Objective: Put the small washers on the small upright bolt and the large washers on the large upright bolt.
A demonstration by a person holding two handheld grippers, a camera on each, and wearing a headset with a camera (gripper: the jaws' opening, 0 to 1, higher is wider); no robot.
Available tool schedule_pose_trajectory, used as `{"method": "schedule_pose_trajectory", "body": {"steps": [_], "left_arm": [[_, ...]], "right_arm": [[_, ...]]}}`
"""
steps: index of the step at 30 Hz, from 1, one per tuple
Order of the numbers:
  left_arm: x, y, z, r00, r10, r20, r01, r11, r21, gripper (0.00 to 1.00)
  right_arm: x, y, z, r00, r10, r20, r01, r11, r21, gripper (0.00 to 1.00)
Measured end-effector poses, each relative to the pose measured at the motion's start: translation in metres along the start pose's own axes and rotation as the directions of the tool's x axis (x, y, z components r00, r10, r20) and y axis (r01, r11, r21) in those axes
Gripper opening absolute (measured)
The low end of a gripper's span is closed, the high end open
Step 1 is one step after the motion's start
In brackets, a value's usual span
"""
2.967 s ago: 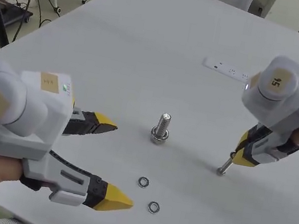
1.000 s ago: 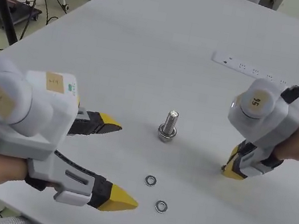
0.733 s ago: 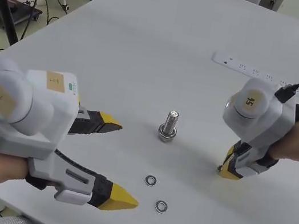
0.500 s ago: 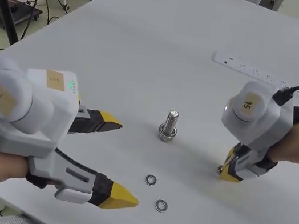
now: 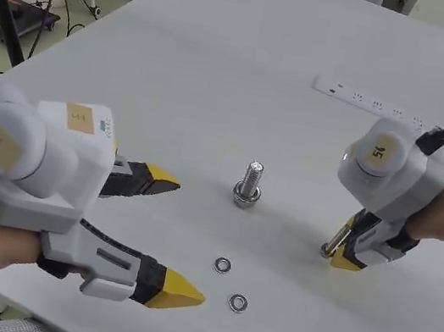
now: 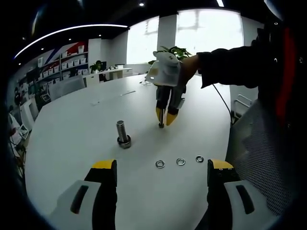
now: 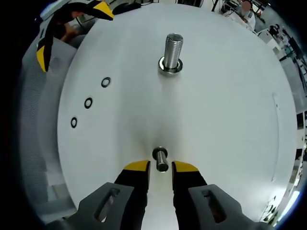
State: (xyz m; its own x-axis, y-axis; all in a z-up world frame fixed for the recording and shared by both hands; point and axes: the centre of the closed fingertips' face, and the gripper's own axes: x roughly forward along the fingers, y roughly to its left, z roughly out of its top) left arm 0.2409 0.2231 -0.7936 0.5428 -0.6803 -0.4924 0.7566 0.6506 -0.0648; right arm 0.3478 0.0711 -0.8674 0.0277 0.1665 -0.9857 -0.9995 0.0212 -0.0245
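Head view:
- Left gripper (image 5: 177,240) sits at 8 o'clock in the frame, jaws wide apart with nothing between them.
- Large bolt (image 5: 248,181) stands upright mid-table (image 5: 223,63).
- Three washers (image 5: 238,303) lie loose in a slanted row at 6 o'clock from the large bolt, each apart from the next.
- Right gripper (image 5: 343,249) is at 4 o'clock from the large bolt, tips down at the table.
- Small bolt (image 5: 332,241) peeks out on the right gripper's 9 o'clock side. It is leaning, and the gripper body covers most of it.
- Strip (image 5: 366,104) lies at 1 o'clock, far side.

Right gripper view gives what the head view hides:
- The small bolt shows nearly end-on between the two yellow tips.
- The tips stand narrowly apart, one on each side of the bolt. Clamped or a sliver clear: cannot tell.
- Large bolt is at 12 o'clock, washers at 10 o'clock.

Left gripper view:
- The small bolt looks upright between the right gripper's tips, foot on the table.
- The washers lie just ahead of the left gripper's parted jaws.

Hard to make out:
- The collar at the large bolt's foot could be a head or a washer.
- The washers are too small to sort by size.
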Motion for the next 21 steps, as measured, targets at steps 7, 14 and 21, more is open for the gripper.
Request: {"method": "schedule_pose_trajectory", "body": {"steps": [7,14,21], "left_arm": [[0.000,0.000,0.001,1.0000,0.001,0.002,-0.001,1.000,0.003,0.77],[-0.001,-0.001,0.003,1.0000,0.001,0.007,-0.001,1.000,0.007,0.77],[-0.002,-0.002,0.005,0.9999,0.002,0.011,-0.003,1.000,0.015,0.77]], "right_arm": [[-0.003,0.003,-0.006,0.9999,-0.006,0.009,0.006,1.000,0.019,0.19],[-0.008,0.010,-0.009,0.9998,-0.014,0.013,0.014,1.000,0.028,0.19],[-0.013,0.020,-0.009,0.9995,-0.015,0.026,0.014,0.999,0.037,0.19]]}}
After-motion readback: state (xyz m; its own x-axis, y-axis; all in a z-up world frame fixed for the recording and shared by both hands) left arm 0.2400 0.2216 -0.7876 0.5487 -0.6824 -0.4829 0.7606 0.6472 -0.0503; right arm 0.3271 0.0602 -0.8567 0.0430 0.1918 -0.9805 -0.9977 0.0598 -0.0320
